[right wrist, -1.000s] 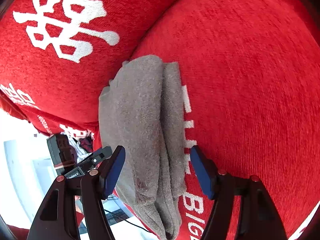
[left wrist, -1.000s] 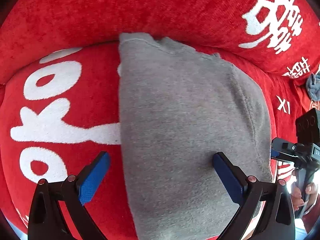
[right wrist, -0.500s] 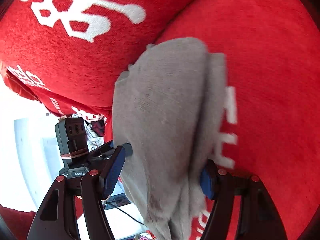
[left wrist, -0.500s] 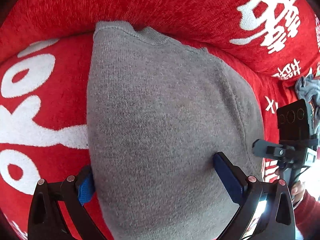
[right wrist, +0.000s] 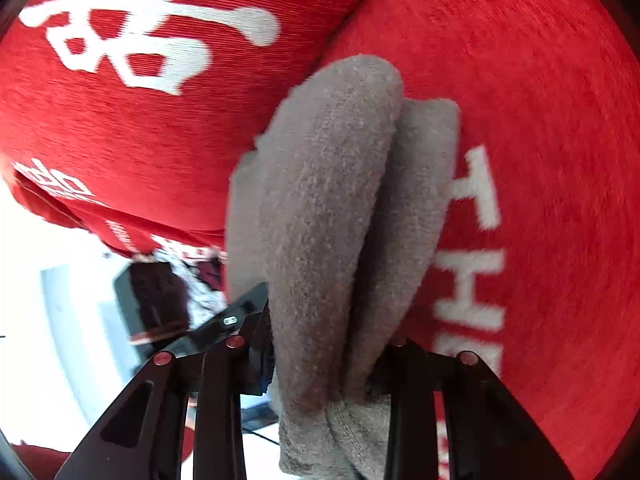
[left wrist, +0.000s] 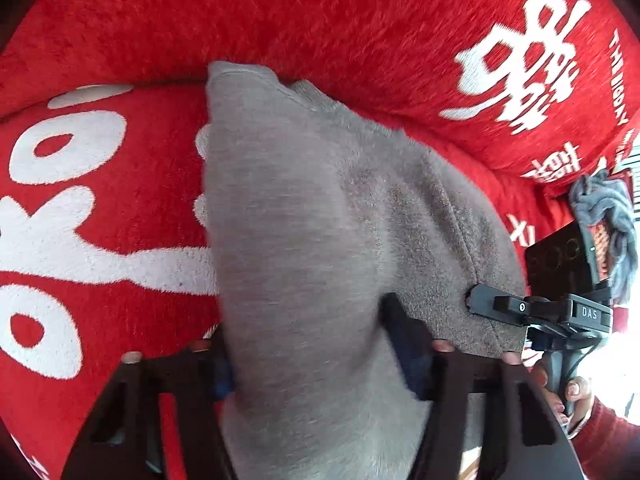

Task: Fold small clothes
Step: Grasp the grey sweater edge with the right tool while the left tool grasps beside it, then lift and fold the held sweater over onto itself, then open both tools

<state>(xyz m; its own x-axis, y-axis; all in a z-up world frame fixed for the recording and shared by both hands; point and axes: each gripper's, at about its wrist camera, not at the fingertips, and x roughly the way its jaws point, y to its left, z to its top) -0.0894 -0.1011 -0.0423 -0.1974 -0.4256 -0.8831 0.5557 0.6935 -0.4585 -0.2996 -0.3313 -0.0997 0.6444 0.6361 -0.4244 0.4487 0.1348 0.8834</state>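
Note:
A folded grey knit garment point(left wrist: 320, 200) lies on the seat of a red sofa point(left wrist: 100, 220) against its backrest. My left gripper point(left wrist: 314, 354) comes from above with its jaws closing. The cloth bunches up between the blue pads point(left wrist: 404, 344) and fills the gap. In the right wrist view the same garment point(right wrist: 340, 200) shows as a thick stack of folds. My right gripper point(right wrist: 324, 364) grips its near end, jaws closing, with the layers squeezed between both fingers.
The red sofa cover carries large white lettering point(right wrist: 476, 240). A crumpled blue-grey cloth point(left wrist: 604, 216) lies at the far right of the seat. A person's hand point(left wrist: 568, 392) in a red sleeve holds the right gripper's handle. Bright floor shows past the sofa edge point(right wrist: 60, 320).
Both grippers' jaws have narrowed onto the grey garment, which now bulges between the pads. The right gripper moved in along the folded stack; the left view swung across the garment.

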